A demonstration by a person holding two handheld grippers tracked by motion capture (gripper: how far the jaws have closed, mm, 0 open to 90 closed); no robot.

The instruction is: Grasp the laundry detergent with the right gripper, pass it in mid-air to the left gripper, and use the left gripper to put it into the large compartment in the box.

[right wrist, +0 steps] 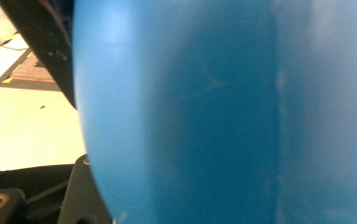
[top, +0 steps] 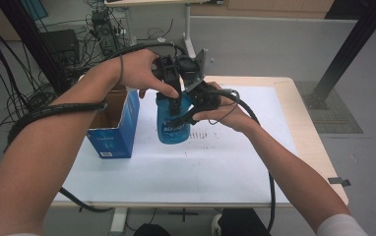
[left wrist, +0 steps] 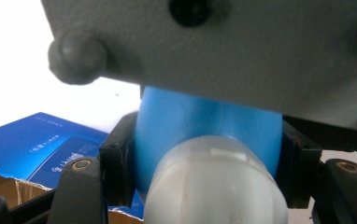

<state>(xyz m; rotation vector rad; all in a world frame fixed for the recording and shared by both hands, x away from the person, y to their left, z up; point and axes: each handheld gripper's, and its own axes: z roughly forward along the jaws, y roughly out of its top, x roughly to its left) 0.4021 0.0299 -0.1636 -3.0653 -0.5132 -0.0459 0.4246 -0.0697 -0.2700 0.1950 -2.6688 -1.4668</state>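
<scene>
- Nearest the lens in my right gripper view, the blue bottle sits so close that its wall blurs; a dark jaw edge shows at the lower left of it.
- Right gripper: I read the jaws as clamped on the body of the blue bottle. In the high view the gripper lies against the bottle's upper right side, with the right hand behind it.
- Left gripper: jaws clamped on the upper part of the blue bottle. In my left gripper view, both black pads press the blue shoulder from either side, with no gap visible.
- White cap: it points toward the left gripper's camera, between and in front of the pads; the pads sit on blue plastic beyond it.
- Grey plate of the right gripper crosses the top of the left gripper view, above the bottle.
- Bottle position: held by both grippers over the white sheet covering the table, near its far edge; whether its base touches the sheet I cannot tell.
- Blue carton: stands with its top open just to the left of the bottle, apart from it.
- Left hand grips its tool from above the bottle.
</scene>
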